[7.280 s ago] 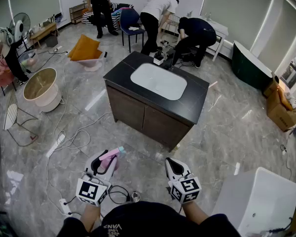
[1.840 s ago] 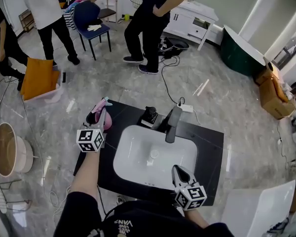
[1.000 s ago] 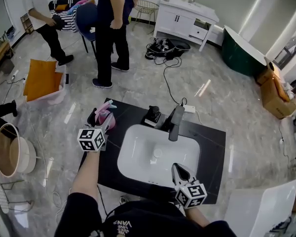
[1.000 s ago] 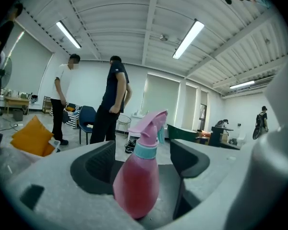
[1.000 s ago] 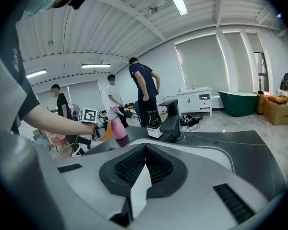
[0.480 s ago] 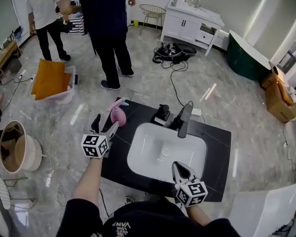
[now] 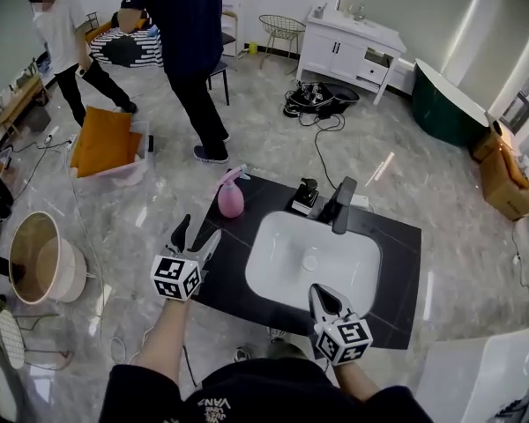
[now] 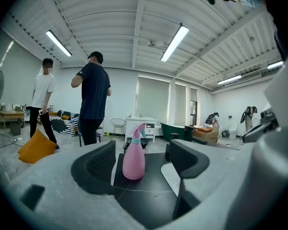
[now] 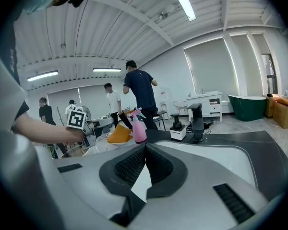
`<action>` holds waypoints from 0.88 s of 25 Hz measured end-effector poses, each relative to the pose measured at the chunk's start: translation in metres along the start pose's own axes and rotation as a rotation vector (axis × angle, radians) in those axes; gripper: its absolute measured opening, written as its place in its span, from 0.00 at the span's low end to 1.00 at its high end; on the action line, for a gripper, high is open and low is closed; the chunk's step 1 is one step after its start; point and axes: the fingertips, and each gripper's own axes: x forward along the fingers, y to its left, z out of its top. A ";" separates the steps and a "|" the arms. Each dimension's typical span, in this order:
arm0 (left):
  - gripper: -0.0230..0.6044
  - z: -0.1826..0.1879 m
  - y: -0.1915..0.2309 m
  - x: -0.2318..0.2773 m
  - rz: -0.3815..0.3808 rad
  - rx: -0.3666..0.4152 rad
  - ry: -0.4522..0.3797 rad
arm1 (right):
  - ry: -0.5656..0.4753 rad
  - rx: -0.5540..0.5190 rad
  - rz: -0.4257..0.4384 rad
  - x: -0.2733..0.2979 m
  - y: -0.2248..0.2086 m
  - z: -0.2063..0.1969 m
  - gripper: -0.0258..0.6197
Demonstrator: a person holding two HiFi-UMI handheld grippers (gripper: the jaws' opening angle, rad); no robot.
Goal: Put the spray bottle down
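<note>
The pink spray bottle [image 7: 230, 199] stands upright on the far left corner of the black countertop [image 7: 229, 273]. My left gripper [image 7: 199, 232] hangs back from it over the counter's left edge. Its jaws are wide and closing, with nothing between them. In the left gripper view the bottle [image 8: 134, 155] shows past the fingertips, apart from both. My right gripper [image 7: 317, 292] is shut and empty at the counter's near edge, in front of the white sink basin [image 7: 313, 258]. In the right gripper view the bottle [image 9: 138, 128] stands far off to the left.
A black faucet [image 7: 342, 203] and a soap dispenser [image 7: 305, 194] stand behind the basin. A person in dark clothes [image 7: 189, 51] stands just beyond the counter, another person [image 7: 66, 33] farther left. An orange cushion [image 7: 101, 144] and a round tub [image 7: 44, 258] lie on the floor at left.
My left gripper has let go of the spray bottle and drawn back toward me. The bottle stays upright on the counter. The right gripper has also drawn back slightly.
</note>
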 end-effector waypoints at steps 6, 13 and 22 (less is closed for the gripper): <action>0.48 0.005 -0.016 -0.050 -0.018 0.052 -0.011 | -0.022 -0.005 0.005 -0.008 0.026 -0.006 0.04; 0.34 0.013 -0.033 -0.103 -0.023 0.089 -0.031 | -0.041 -0.009 0.017 -0.018 0.055 -0.011 0.04; 0.17 0.016 -0.052 -0.162 -0.030 0.081 -0.060 | -0.059 -0.005 0.044 -0.026 0.084 -0.018 0.04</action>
